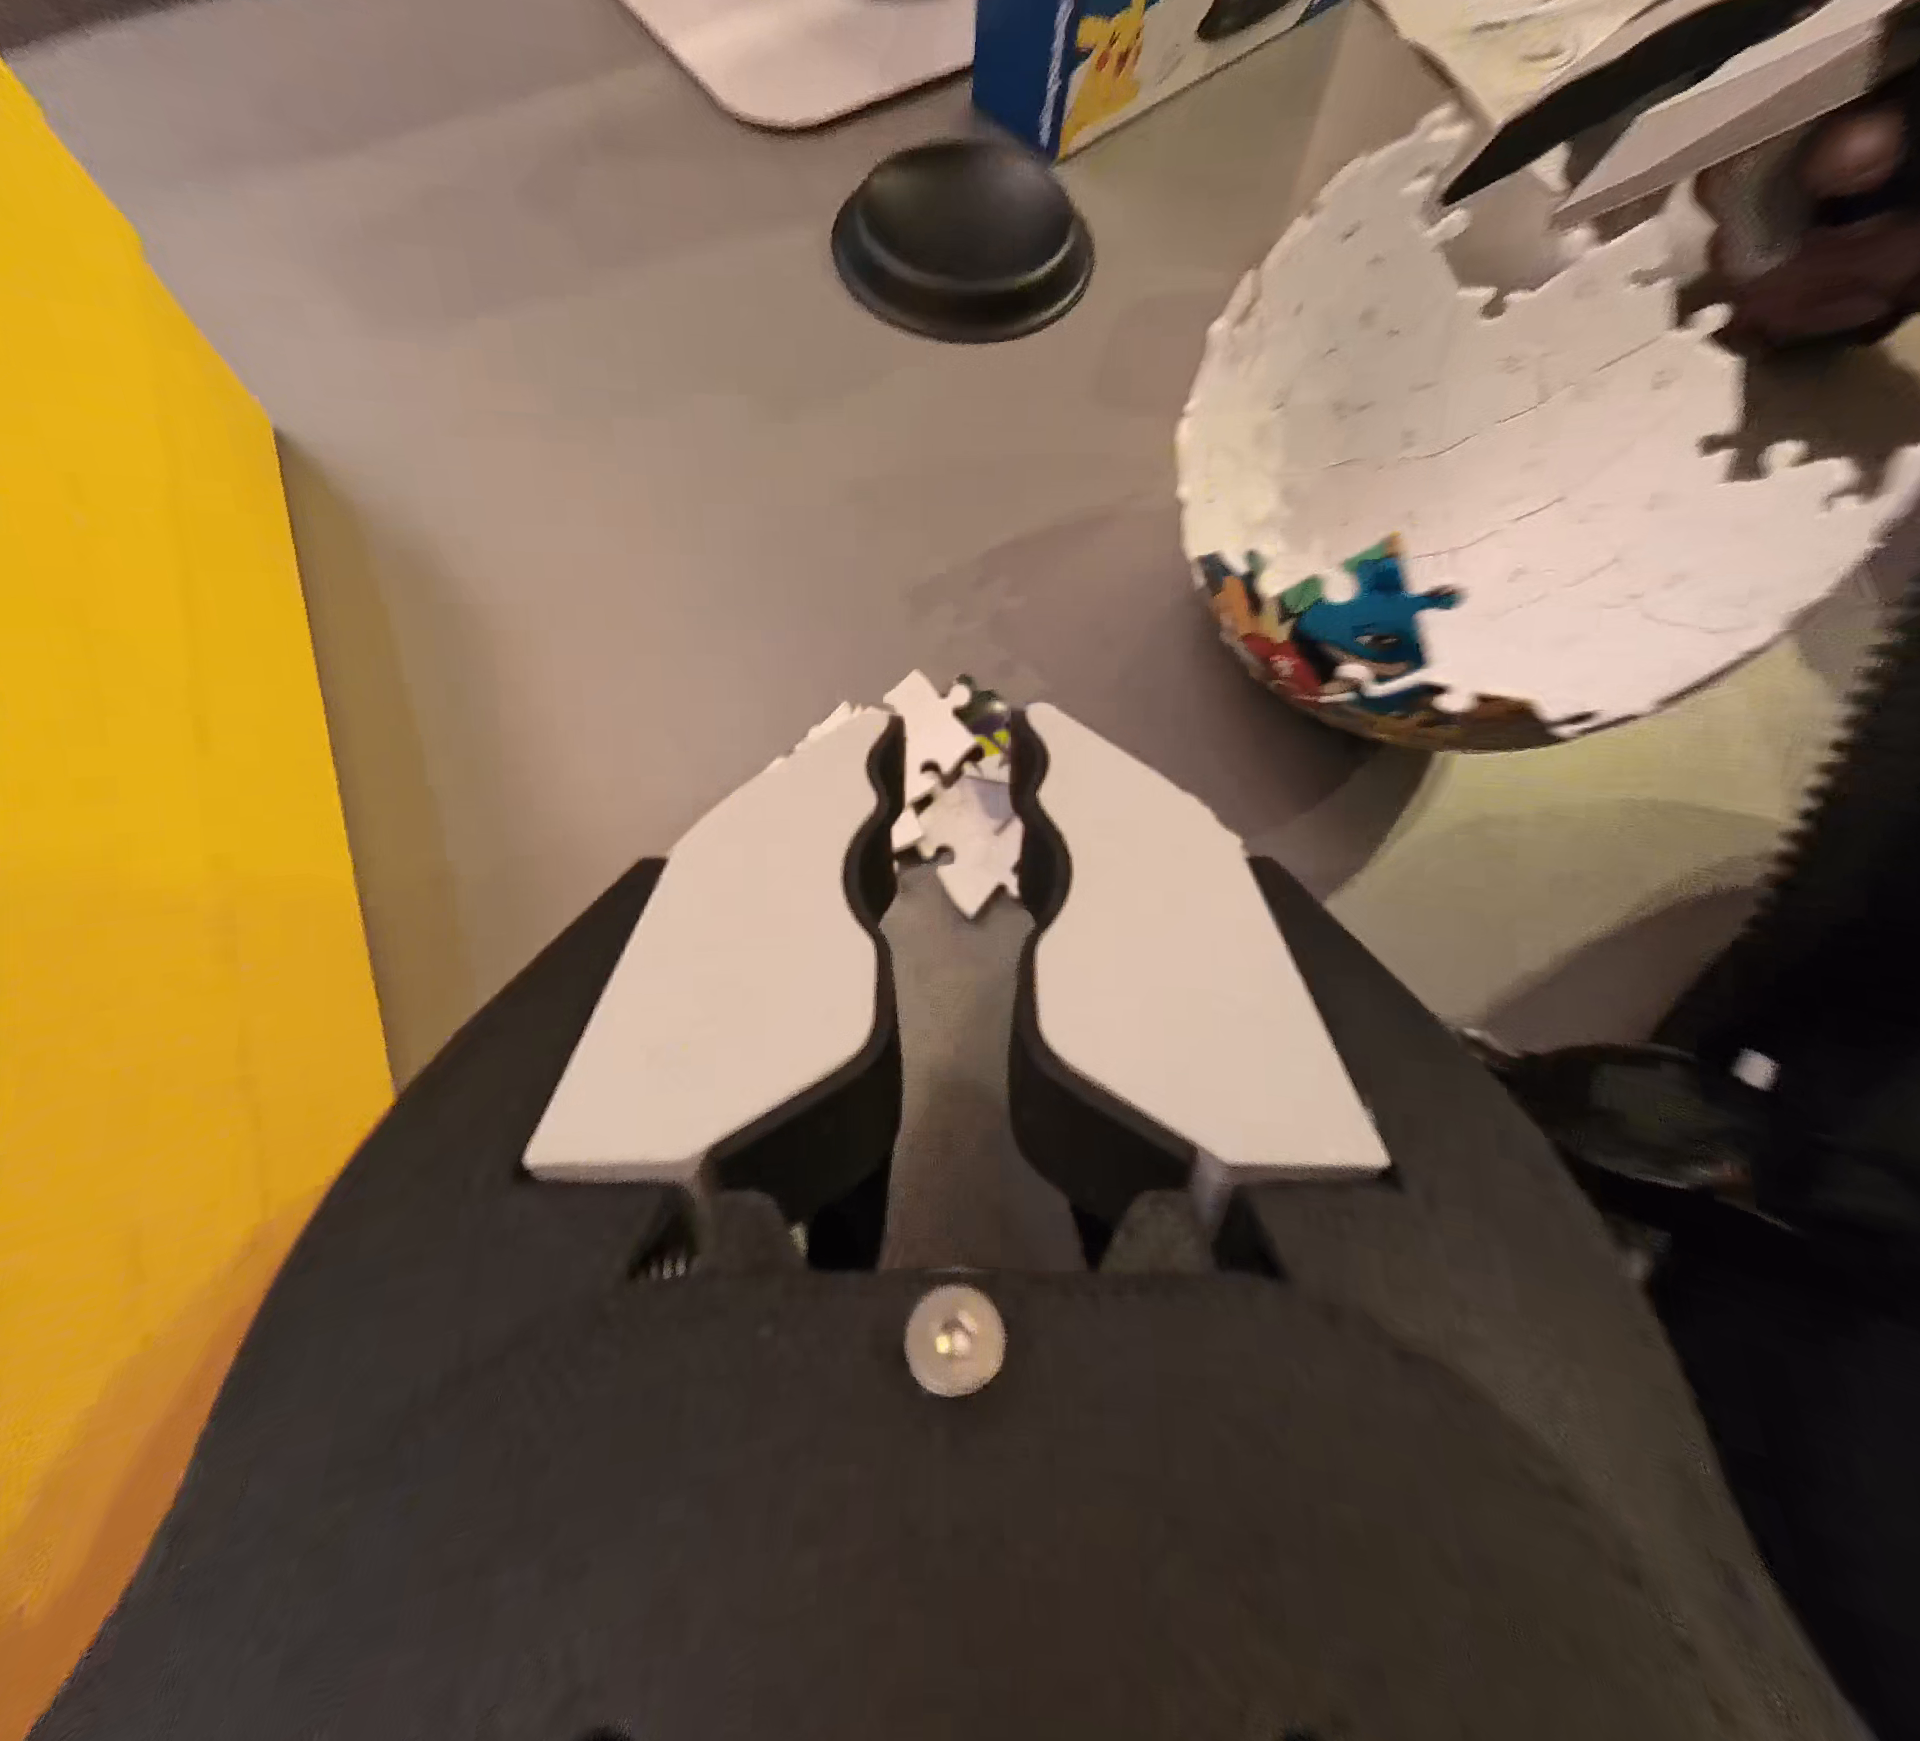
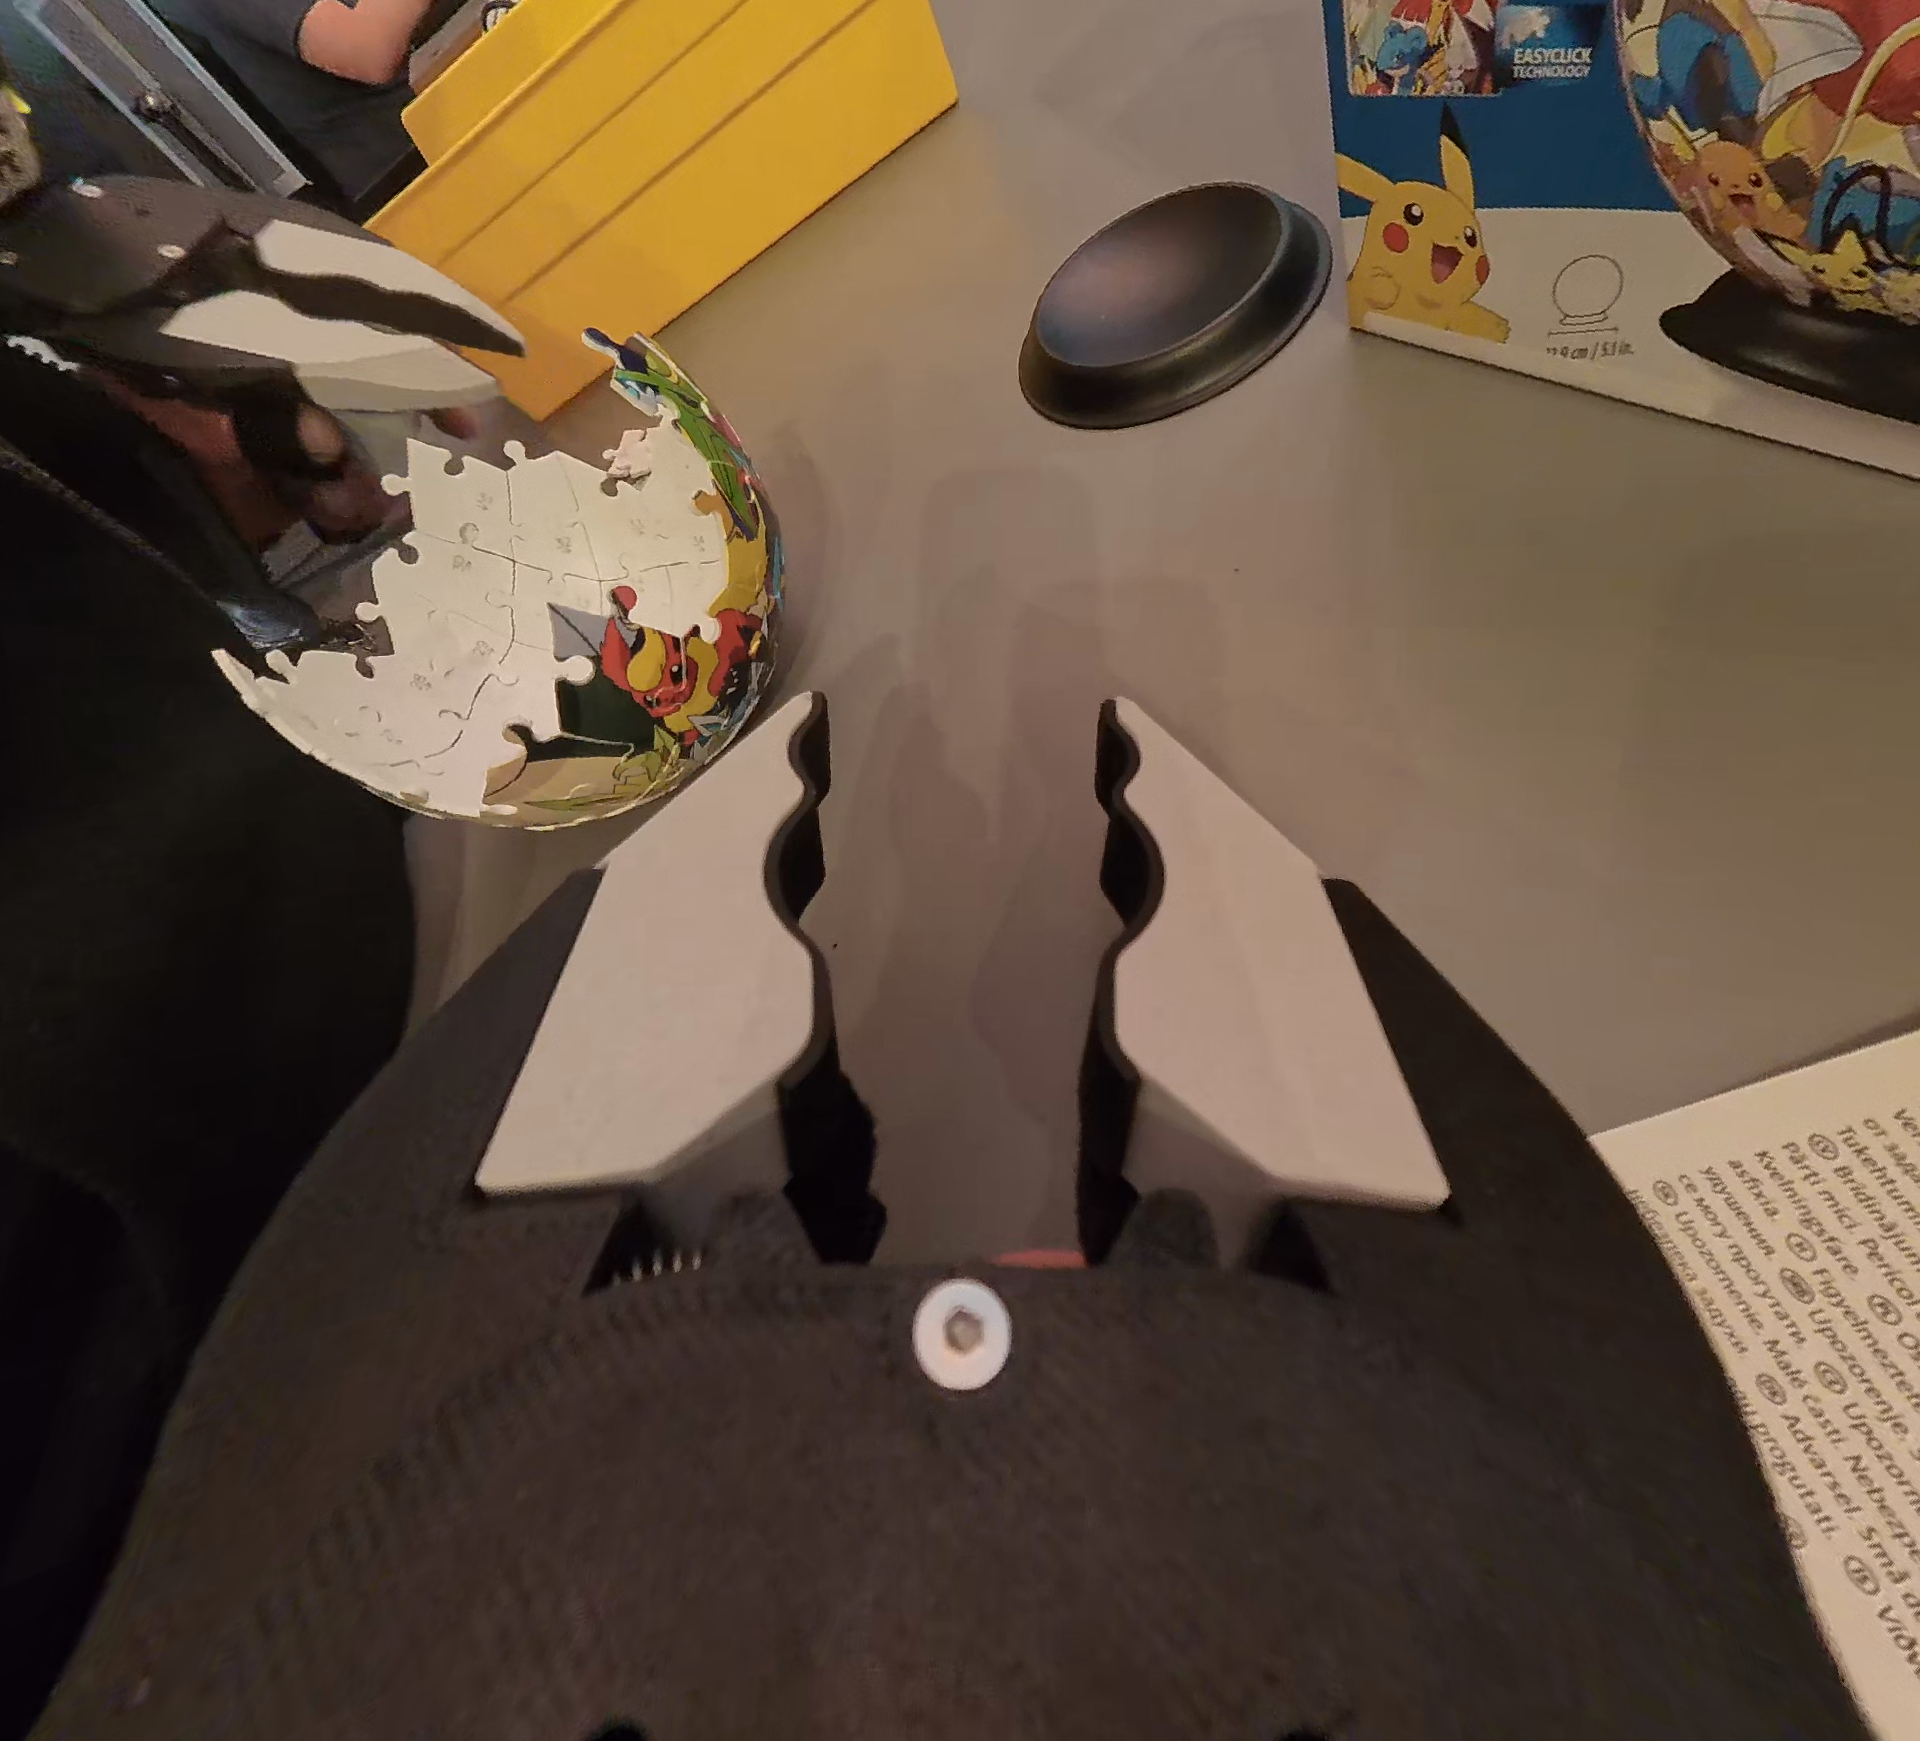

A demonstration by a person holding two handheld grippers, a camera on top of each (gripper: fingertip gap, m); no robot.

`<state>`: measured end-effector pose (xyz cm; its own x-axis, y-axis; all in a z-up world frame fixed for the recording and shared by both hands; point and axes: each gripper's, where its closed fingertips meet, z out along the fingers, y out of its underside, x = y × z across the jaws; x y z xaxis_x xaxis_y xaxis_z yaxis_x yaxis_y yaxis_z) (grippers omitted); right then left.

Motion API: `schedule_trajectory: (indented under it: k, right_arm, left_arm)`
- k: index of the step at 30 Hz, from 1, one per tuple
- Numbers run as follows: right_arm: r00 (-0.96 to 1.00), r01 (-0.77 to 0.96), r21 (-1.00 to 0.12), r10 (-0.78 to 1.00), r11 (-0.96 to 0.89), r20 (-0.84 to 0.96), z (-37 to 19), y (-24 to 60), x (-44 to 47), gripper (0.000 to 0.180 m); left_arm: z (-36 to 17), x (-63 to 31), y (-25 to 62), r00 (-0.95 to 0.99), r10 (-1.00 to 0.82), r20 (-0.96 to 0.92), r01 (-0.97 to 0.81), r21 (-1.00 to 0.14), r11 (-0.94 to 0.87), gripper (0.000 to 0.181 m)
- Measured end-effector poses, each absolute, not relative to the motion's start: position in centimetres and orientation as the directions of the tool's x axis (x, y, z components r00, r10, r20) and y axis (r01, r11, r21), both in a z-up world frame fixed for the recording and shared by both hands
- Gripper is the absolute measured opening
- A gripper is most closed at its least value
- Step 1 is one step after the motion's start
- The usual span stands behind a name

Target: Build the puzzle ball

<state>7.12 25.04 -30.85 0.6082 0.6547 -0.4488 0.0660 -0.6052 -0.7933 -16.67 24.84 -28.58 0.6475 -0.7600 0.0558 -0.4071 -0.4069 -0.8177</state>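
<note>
Grey table (image 1: 623,465): half-built puzzle ball (image 1: 1455,444) shell holds one loose piece (image 1: 1371,611).

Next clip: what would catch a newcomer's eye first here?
The half-built puzzle ball, an open shell with white insides and colourful outside, lies on the grey table. The left hand-held gripper pinches loose puzzle pieces; the right hand-held gripper hangs open and empty. A black stand waits before the bright puzzle box.
</note>
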Motion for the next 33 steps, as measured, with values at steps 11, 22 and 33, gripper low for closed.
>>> schedule_trajectory:
  k: [11,22,33]
  right_arm:
    - [0.619,0.056,-0.788,0.641,-0.613,-0.454,-31.0,25.3,7.3,0.050]
    - [0.630,0.065,-0.784,0.635,-0.618,-0.448,-31.2,25.4,7.3,0.049]
    - [0.615,0.077,-0.791,0.653,-0.607,-0.442,-31.0,25.1,7.1,0.049]
  left_arm:
    - [-18.9,-22.7,24.6,0.704,-0.702,-0.108,-0.267,-0.956,-0.120,0.012]
    - [-24.2,-37.9,30.3,0.774,-0.588,-0.233,-0.544,-0.720,-0.430,0.037]
    - [-33.3,-40.7,31.0,0.640,-0.768,0.015,-0.765,-0.082,-0.639,0.047]
